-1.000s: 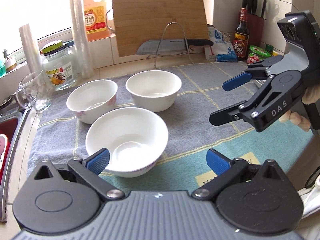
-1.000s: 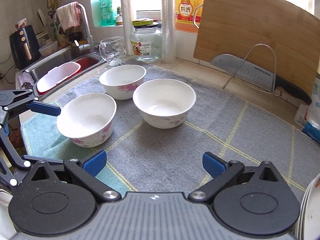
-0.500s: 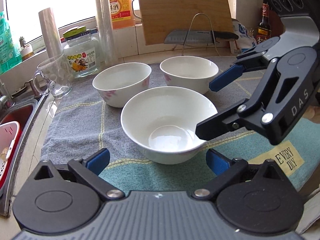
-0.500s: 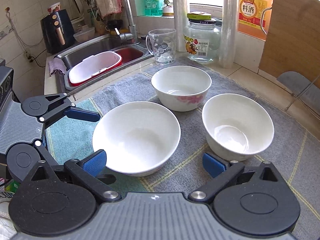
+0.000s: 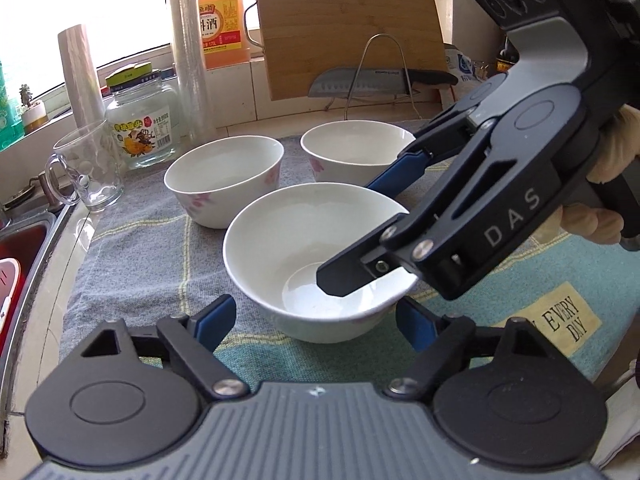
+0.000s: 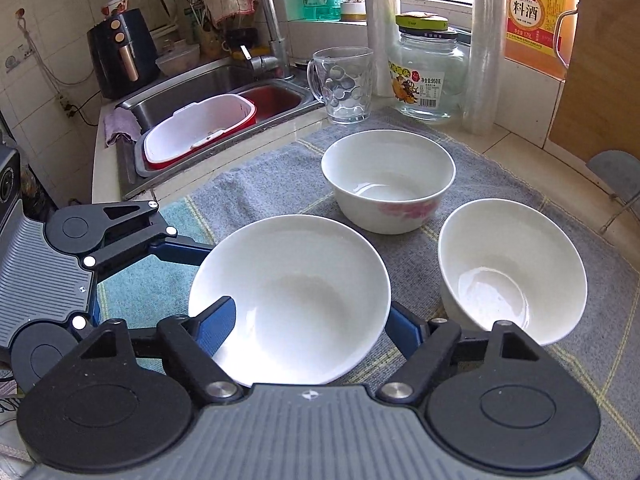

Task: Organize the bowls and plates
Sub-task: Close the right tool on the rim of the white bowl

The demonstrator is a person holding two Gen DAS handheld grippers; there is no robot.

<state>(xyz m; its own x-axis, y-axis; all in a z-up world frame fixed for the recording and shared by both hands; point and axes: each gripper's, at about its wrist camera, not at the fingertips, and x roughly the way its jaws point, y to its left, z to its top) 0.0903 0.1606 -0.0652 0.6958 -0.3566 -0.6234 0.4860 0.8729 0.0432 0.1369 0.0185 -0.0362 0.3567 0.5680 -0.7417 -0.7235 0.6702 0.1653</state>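
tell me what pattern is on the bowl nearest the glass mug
White with a pink flower print on the outside of the bowl; clearest in the right wrist view.

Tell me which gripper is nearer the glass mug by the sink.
Left. The left gripper sits at the near side of the big front bowl, with the glass mug ahead to its left. The right gripper straddles that bowl's opposite side, farther away.

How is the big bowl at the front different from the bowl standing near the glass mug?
The front bowl is wider and flares out shallowly; the bowl near the glass mug is narrower with steeper walls. The front bowl sits between the open fingers of the right gripper, with the left gripper beside it; the other bowl stands with no gripper near. Both are white, empty, upright on the cloth.
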